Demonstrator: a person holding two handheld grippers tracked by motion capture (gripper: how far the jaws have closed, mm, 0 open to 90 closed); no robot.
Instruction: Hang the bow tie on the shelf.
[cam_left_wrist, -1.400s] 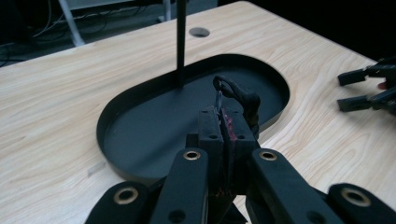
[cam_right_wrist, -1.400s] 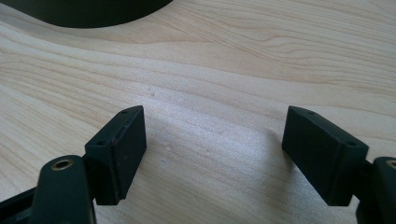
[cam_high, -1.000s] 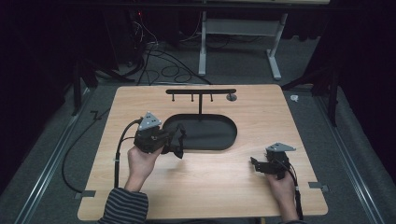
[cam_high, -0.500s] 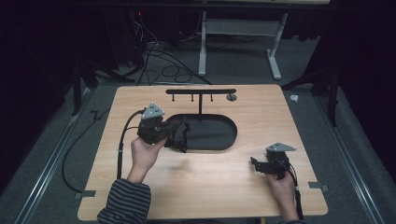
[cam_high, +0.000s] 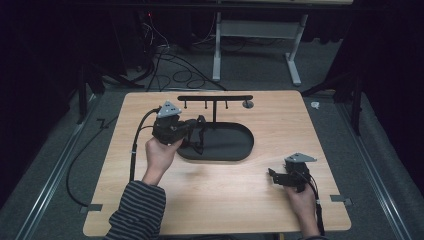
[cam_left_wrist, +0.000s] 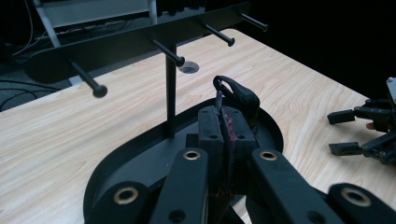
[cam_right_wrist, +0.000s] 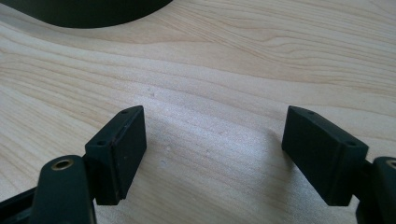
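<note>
A black rack stands at the table's far middle: a bar with several pegs (cam_high: 215, 98) (cam_left_wrist: 130, 39) on a thin post, rising from an oval black base (cam_high: 235, 146) (cam_left_wrist: 140, 158). My left gripper (cam_high: 197, 126) (cam_left_wrist: 223, 119) hovers over the base's left end, just in front of the post and below the pegs. It is shut on a black strap loop (cam_left_wrist: 238, 93) with a small metal ring, and part of the strap dangles beneath (cam_high: 200, 142). My right gripper (cam_high: 272, 176) (cam_right_wrist: 215, 140) rests low over the wood at the near right, open, with nothing between its jaws.
A grey round grommet (cam_high: 247, 104) (cam_left_wrist: 188, 68) sits in the tabletop behind the rack's right end. The left gripper's cable (cam_high: 134, 150) runs off the near left side. Bare wood (cam_high: 225, 195) lies between the two hands. Dark floor surrounds the table.
My left gripper has risen and moved away from the person toward the rack's post, carrying the strap with it. The right gripper has stayed still.
</note>
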